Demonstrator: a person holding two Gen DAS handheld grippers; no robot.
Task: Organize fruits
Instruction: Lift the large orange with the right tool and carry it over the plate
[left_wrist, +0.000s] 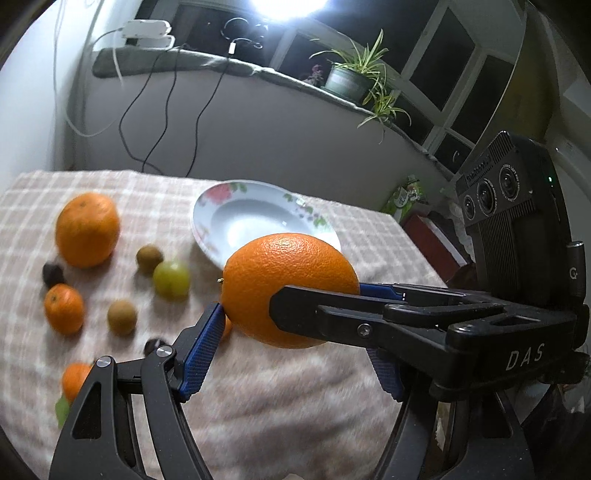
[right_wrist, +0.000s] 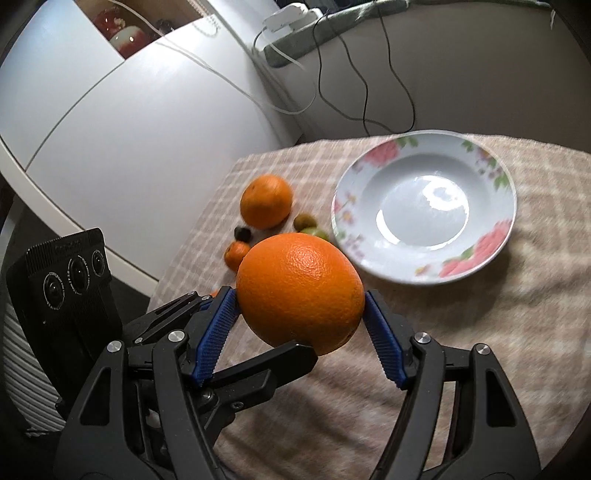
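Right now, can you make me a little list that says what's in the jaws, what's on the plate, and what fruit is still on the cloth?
held fruit: big orange, off the cloth
who holds it: left gripper and right gripper, jaws of both pressed on it
plate: flowered rim, nothing in it
still on the cloth: another orange, small tangerines, a green fruit, brown fruits, small dark ones
cloth: beige check

place: home | signs: potted plant (left_wrist: 349, 79) on windowsill, tablecloth (left_wrist: 295, 406)
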